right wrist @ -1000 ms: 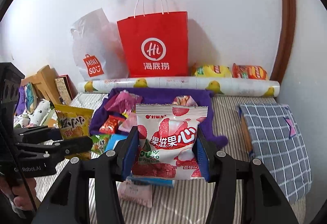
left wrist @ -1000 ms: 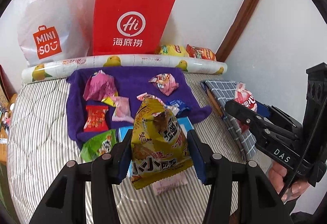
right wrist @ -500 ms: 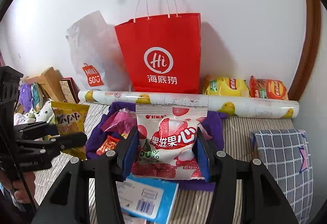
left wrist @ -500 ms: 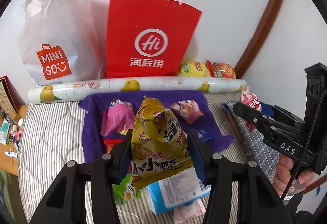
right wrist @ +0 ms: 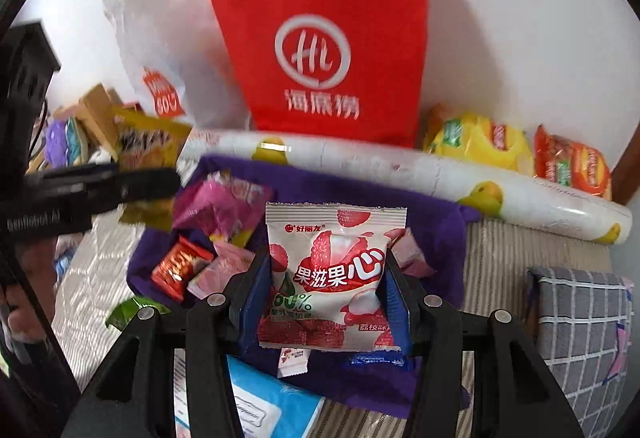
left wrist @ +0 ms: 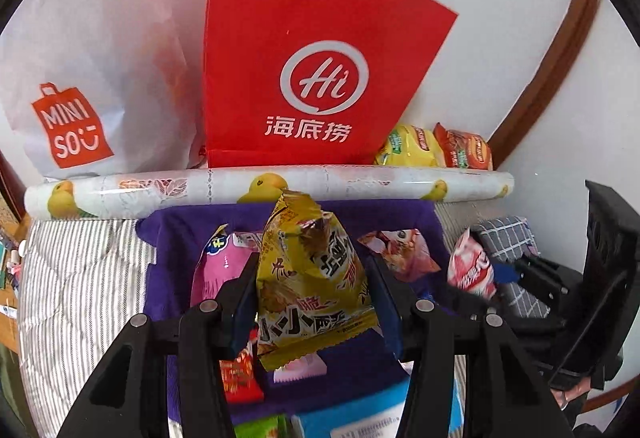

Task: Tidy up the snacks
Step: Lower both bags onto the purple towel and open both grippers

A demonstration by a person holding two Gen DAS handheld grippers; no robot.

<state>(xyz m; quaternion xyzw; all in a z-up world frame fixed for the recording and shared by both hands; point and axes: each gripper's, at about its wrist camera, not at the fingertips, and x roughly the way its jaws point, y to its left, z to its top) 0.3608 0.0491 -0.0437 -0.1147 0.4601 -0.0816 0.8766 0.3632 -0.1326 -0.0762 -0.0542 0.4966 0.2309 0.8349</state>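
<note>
My left gripper (left wrist: 312, 290) is shut on a yellow snack bag (left wrist: 312, 278) and holds it in the air above the purple cloth (left wrist: 180, 234). My right gripper (right wrist: 326, 286) is shut on a white and pink lychee candy bag (right wrist: 332, 270), also held above the purple cloth (right wrist: 440, 234). A red Haidilao paper bag (left wrist: 312, 58) stands upright against the wall ahead; it also shows in the right wrist view (right wrist: 320, 38). Several small snack packets lie on the cloth, among them a pink one (left wrist: 216, 270) and a red one (right wrist: 178, 266). Each gripper shows at the edge of the other's view.
A white Miniso plastic bag (left wrist: 80, 78) stands left of the red bag. A duck-print roll (left wrist: 260, 184) lies along the back of the striped bed. Yellow (left wrist: 408, 146) and orange (left wrist: 464, 146) chip bags sit behind it. A checked cushion (right wrist: 580, 330) lies at right. A blue box (right wrist: 272, 406) lies near.
Both grippers have moved forward and up toward the red paper bag, each still holding its snack. The red bag now looms larger, and the cloth lies lower in both views.
</note>
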